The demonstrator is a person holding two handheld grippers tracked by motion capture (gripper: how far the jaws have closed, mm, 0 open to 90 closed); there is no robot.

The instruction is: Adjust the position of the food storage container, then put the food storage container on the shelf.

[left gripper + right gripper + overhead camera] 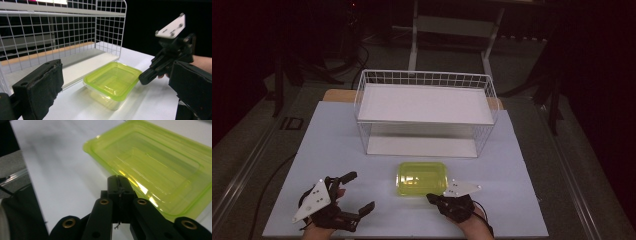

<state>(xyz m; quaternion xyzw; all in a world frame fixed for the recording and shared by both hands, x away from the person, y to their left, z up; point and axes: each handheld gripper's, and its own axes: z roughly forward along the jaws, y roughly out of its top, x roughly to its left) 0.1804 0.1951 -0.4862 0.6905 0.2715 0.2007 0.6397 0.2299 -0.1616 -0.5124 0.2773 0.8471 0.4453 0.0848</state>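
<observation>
A lidded, translucent yellow-green container (422, 178) sits flat on the white desk (337, 145), near the front edge and just in front of a white wire basket rack (426, 112) with two shelf boards.

The right tongs (433, 198) are clenched, jaws pressed together with nothing between them, their tip low at the container's near right corner; whether it touches the lid cannot be told. The left tongs (362, 192) are released, jaws spread wide, resting well to the left of the container and aimed toward it.

Likely risks, as a judgement: the container looks light and its lid smooth, so a closed tip nudging it could slide or spin it across the slick desk toward the rack. A pinch on the thin lid rim might pop the lid or slip off. The open lower shelf is low, so lifting could catch the wire frame.
</observation>
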